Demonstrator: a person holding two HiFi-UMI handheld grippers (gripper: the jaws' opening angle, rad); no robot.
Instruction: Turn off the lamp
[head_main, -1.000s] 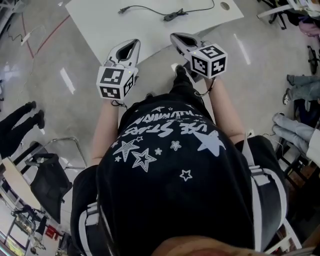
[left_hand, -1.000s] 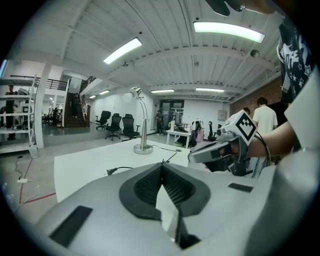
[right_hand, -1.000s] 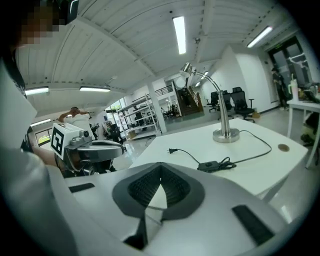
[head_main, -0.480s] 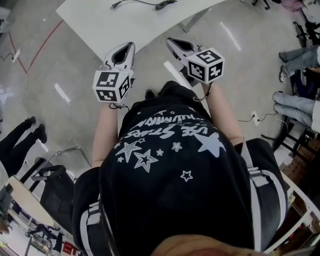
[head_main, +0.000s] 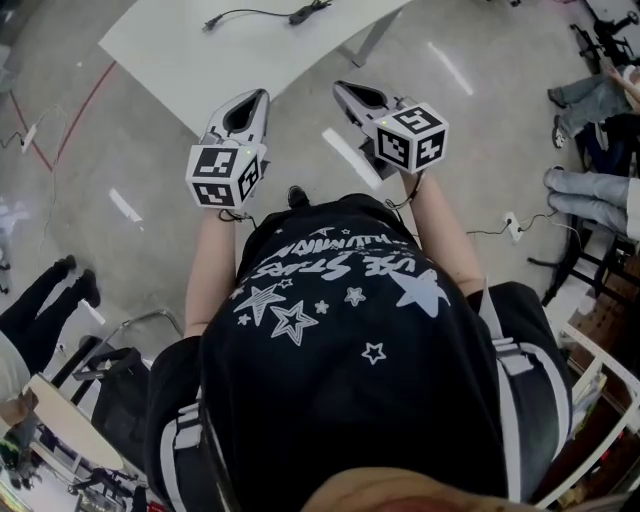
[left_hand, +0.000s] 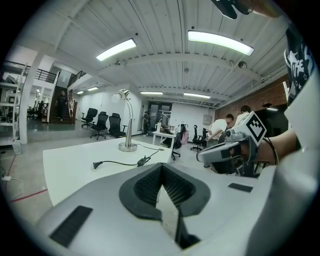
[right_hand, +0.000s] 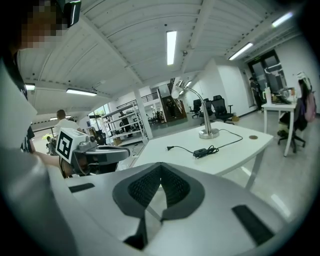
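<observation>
The silver desk lamp (left_hand: 127, 124) stands at the far end of a white table (left_hand: 75, 167), its arm curving over a round base (right_hand: 208, 134). Its black cord runs to an inline switch (right_hand: 202, 151) and ends in a loose plug (right_hand: 168, 147) lying on the tabletop. In the head view only the cord and switch (head_main: 298, 14) show, on the table (head_main: 200, 55). My left gripper (head_main: 260, 96) and right gripper (head_main: 341, 89) are held side by side, short of the table's near edge. Both are shut and hold nothing. Whether the lamp is lit I cannot tell.
A person's legs (head_main: 45, 300) and a black chair (head_main: 110, 385) are at the left of the head view. Seated people's legs (head_main: 590, 95) and a floor cable with socket (head_main: 512, 226) are at the right. Office chairs (left_hand: 100, 124) and desks stand beyond the table.
The table has slid up and to the left in the head view and shows less of its top. Both grippers stay shut, side by side, pointing at its near edge.
</observation>
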